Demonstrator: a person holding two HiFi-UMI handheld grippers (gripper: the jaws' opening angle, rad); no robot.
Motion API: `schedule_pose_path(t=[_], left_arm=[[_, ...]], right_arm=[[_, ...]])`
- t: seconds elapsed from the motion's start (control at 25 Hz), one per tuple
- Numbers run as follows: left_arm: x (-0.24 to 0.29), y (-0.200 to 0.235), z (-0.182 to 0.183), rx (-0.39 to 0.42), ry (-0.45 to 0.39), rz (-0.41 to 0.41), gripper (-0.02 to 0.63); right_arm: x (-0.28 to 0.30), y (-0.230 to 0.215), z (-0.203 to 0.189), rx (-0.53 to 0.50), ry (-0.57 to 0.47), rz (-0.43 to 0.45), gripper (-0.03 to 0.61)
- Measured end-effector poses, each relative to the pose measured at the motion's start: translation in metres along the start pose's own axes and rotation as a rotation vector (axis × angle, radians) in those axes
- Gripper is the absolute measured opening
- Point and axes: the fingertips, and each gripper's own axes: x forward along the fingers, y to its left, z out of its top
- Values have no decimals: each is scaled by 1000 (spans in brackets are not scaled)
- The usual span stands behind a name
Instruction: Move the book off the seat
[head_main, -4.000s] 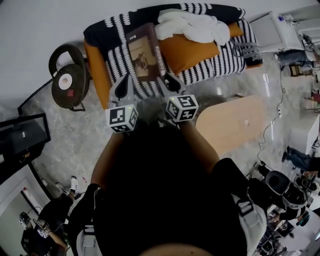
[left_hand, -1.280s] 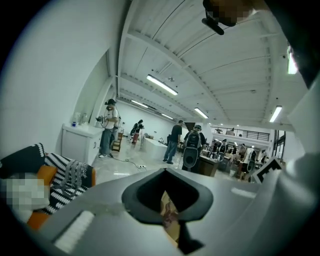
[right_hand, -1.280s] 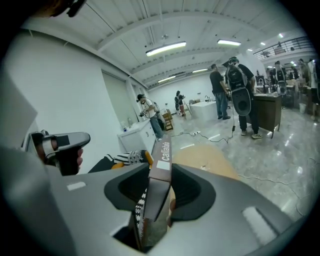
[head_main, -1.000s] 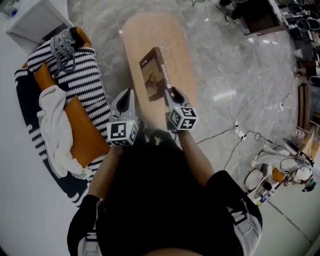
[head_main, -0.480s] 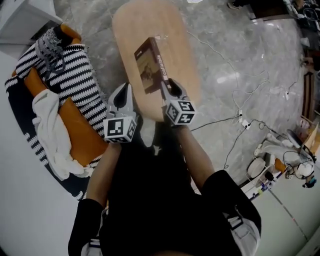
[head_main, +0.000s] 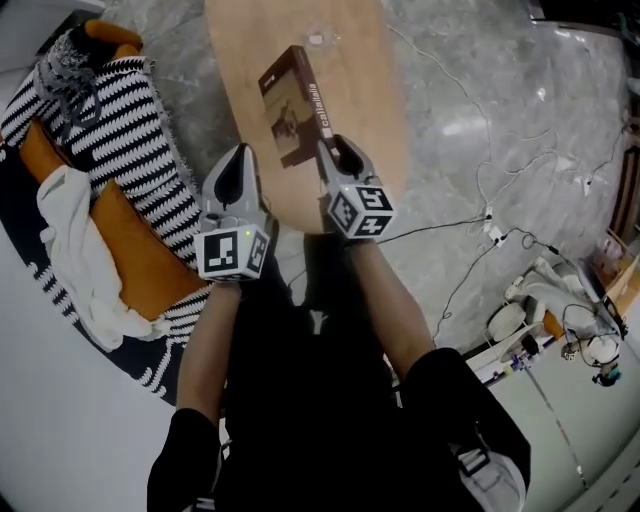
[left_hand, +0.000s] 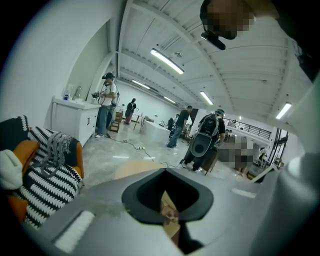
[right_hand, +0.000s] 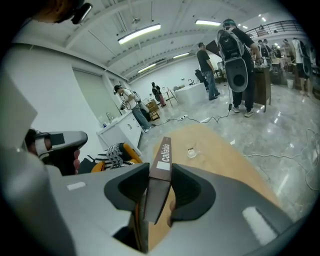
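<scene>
Room: bright white hall with strip lights overhead and a grey marbled floor (head_main: 480, 90). People stand far off in both gripper views.
Tabletop: an oval of light wood (head_main: 375, 110) at 12 o'clock in the head view. A cable (head_main: 450, 225) runs over the floor at 3 o'clock.
Seat: an orange cushion (head_main: 140, 255) at 9 o'clock in the head view. A black-and-white striped throw (head_main: 125, 120) lies over it, with a white cloth (head_main: 75, 250) on top.
Book: the brown book (head_main: 290, 105) is off the seat and over the tabletop, well apart from the throw. It stands on edge with its spine up and its pictured cover towards 9 o'clock. Whether its lower edge touches the wood cannot be told.
Right gripper: the right gripper (head_main: 335, 150) holds the book by its near end. In the right gripper view its fingers (right_hand: 192, 190) press one on each cover, and the spine rises between them.
Left gripper: the left gripper (head_main: 238, 158) is at 8 o'clock of the book, beside it but not touching. In the left gripper view its fingers (left_hand: 145, 192) are drawn together with nothing gripped.
Small clear object: it (head_main: 318, 38) lies on the tabletop beyond the book's far end, at 12 o'clock.
</scene>
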Motion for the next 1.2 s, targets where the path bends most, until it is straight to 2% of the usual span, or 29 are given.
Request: schedule_pose_path(t=[0.24, 0.48, 1.2], left_arm=[[23, 9, -41, -22, 34, 13, 6], [38, 7, -74, -26, 55, -8, 6], [36, 7, -121, -41, 76, -28, 6]], right_arm=[[22, -24, -16, 30, -1, 0, 149], [38, -36, -29, 73, -15, 19, 149], [48, -60, -86, 71, 13, 32, 155]])
